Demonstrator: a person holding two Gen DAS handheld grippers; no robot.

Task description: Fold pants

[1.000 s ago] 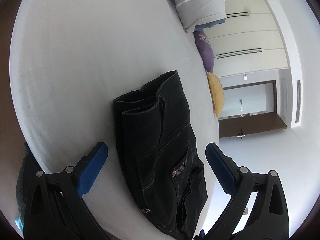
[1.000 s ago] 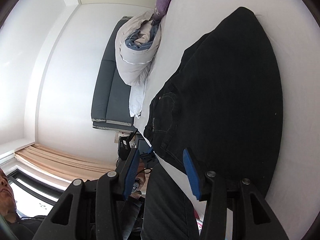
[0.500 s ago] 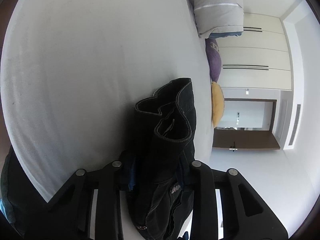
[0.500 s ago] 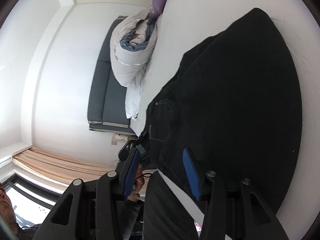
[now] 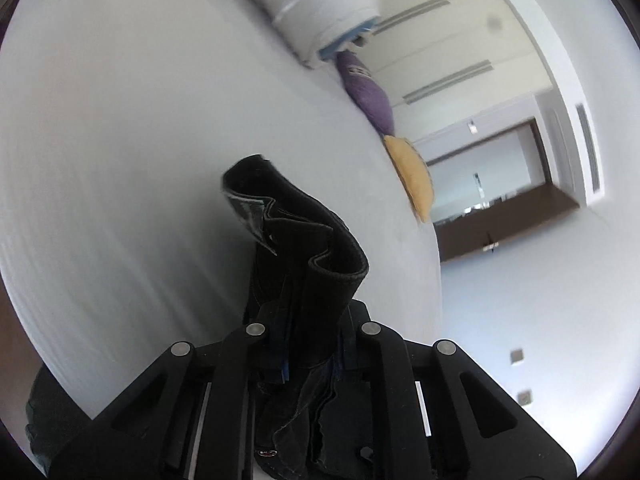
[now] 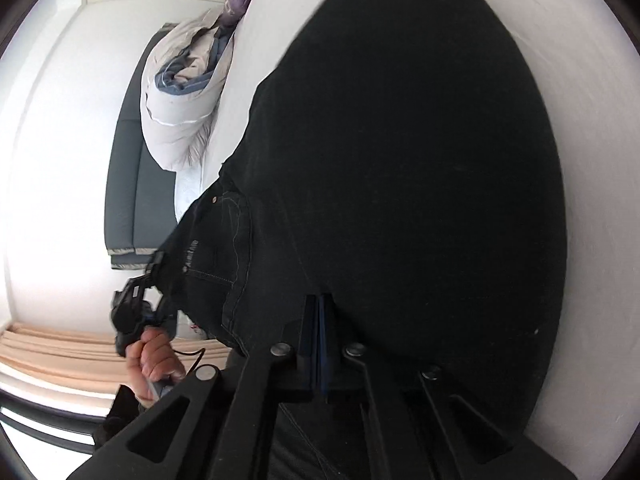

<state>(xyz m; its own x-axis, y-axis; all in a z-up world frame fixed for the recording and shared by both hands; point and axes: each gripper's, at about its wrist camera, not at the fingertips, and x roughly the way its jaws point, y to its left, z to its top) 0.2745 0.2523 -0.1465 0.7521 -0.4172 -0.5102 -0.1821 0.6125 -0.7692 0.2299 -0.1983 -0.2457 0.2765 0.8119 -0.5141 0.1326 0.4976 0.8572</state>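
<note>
Left wrist view shows the black pants (image 5: 304,264) bunched up between the two sides of my left gripper (image 5: 312,344), which has just been closing and now pinches the waistband end tight, so that end stands up off the white bed (image 5: 120,140). In the right wrist view the rest of the pants (image 6: 400,168) lies flat and wide across the bed (image 6: 592,120), and my right gripper (image 6: 319,344) is squeezed all the way together at the near edge of the cloth; it looks like it has a thin bit of the pants between its pads, but it is too dark to be sure. Past the pants I see the left hand (image 6: 154,356) holding its handle, a rolled grey duvet (image 6: 180,100) and a purple pillow (image 5: 368,88). I think I am at the grab step of a fold. Next I need to lift both ends together and lay them over the far part, keeping the edges lined up.
</note>
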